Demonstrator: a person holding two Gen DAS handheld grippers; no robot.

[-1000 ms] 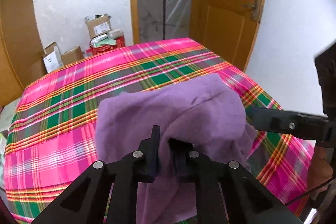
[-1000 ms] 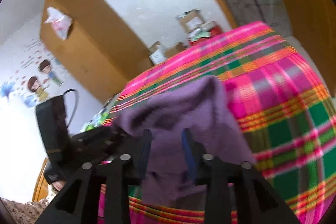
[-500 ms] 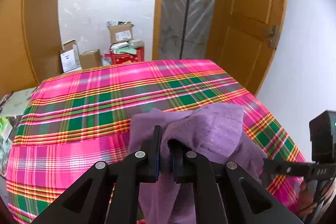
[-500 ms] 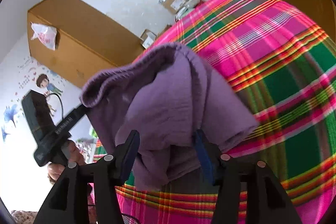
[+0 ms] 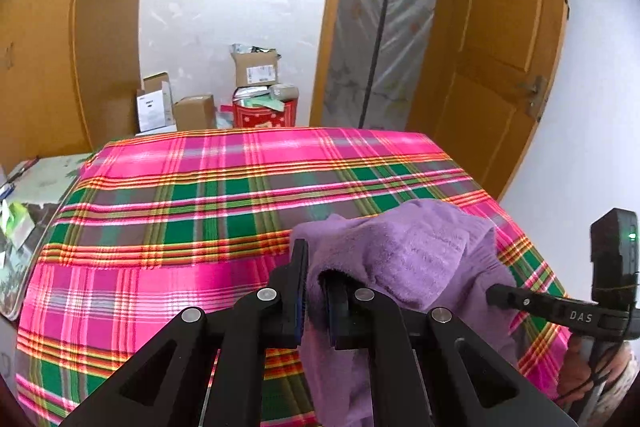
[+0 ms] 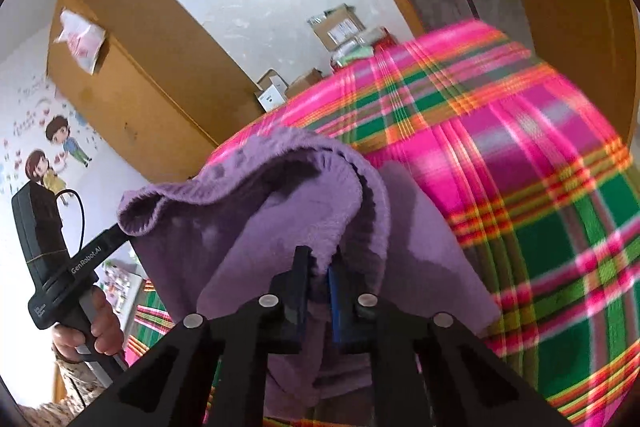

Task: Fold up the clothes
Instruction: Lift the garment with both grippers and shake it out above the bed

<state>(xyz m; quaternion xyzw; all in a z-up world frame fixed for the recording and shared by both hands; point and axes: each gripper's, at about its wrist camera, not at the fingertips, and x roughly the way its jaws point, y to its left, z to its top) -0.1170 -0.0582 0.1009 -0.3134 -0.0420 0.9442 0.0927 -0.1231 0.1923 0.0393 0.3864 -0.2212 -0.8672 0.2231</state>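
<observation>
Garment: purple fleece top (image 5: 404, 259), soft, limp, light; sags between grips.
Hold: take edges, not bulk.
Left tool (image 5: 316, 291): clamped on cloth.
Right tool (image 6: 318, 287): just closed, pinching hem.
Surface: plaid bed (image 5: 200, 211).

Bed or table (image 5: 200, 211) — which, cannot tell — covered by a pink, green and orange plaid cloth (image 5: 168, 283). Lying on it: one purple fleecy garment (image 5: 416, 251), bunched at the near right corner — partly lifted.
</observation>
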